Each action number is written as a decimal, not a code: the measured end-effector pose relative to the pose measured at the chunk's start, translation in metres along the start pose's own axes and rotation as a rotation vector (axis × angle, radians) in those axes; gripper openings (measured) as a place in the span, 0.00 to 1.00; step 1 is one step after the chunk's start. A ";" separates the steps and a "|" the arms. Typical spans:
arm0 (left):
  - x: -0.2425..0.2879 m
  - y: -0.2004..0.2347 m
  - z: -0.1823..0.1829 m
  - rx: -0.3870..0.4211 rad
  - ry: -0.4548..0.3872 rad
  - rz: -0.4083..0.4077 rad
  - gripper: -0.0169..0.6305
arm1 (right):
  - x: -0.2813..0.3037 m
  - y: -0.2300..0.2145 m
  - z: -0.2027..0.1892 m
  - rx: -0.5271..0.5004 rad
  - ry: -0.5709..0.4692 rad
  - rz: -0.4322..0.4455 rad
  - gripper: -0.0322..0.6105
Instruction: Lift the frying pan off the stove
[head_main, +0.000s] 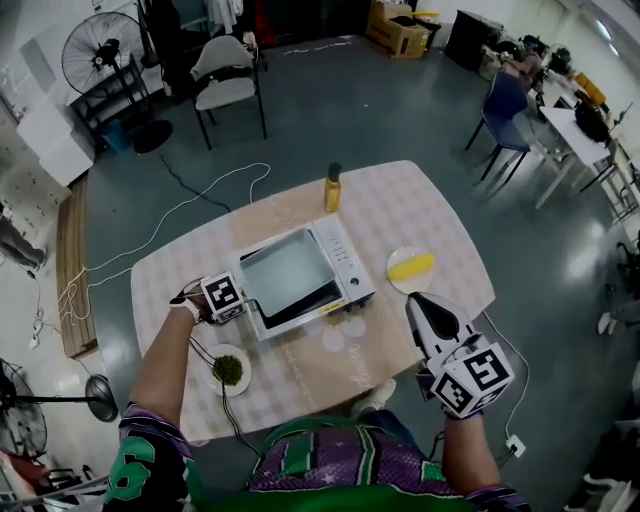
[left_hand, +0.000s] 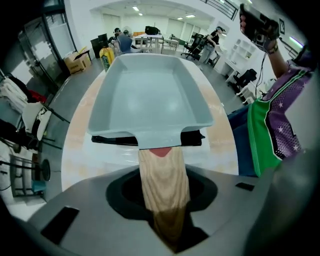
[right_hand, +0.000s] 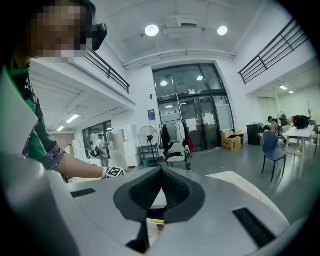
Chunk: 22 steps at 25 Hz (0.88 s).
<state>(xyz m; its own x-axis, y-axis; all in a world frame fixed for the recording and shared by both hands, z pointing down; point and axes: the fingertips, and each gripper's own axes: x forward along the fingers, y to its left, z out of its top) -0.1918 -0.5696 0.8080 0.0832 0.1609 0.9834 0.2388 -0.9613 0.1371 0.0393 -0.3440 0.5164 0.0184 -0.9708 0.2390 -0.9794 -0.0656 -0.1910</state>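
A grey rectangular frying pan sits on a white tabletop stove in the middle of the table. Its pale wooden handle points toward me and runs straight between the jaws of my left gripper, which are shut on it. In the head view the left gripper is at the stove's front left corner. My right gripper hovers off the table's front right, raised, with its jaws shut on nothing. The pan looks empty inside.
A yellow bottle stands behind the stove. A white plate with a yellow item lies right of it, and a small bowl of greens sits near the table's front left. A cable runs past that bowl. A chair stands beyond the table.
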 end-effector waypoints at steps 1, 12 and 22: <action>-0.001 0.001 0.001 -0.003 -0.002 0.004 0.27 | 0.000 -0.001 0.000 0.008 -0.002 -0.002 0.06; -0.018 -0.022 -0.006 -0.060 -0.111 0.068 0.27 | 0.002 0.001 -0.003 0.012 0.012 0.020 0.06; -0.081 -0.085 -0.007 -0.282 -0.398 0.208 0.27 | 0.016 0.020 0.001 0.012 0.058 0.036 0.06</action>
<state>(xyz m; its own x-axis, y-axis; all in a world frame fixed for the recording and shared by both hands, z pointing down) -0.2257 -0.5028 0.7172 0.4752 -0.0196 0.8797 -0.0871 -0.9959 0.0249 0.0199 -0.3609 0.5155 -0.0287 -0.9576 0.2868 -0.9768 -0.0341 -0.2116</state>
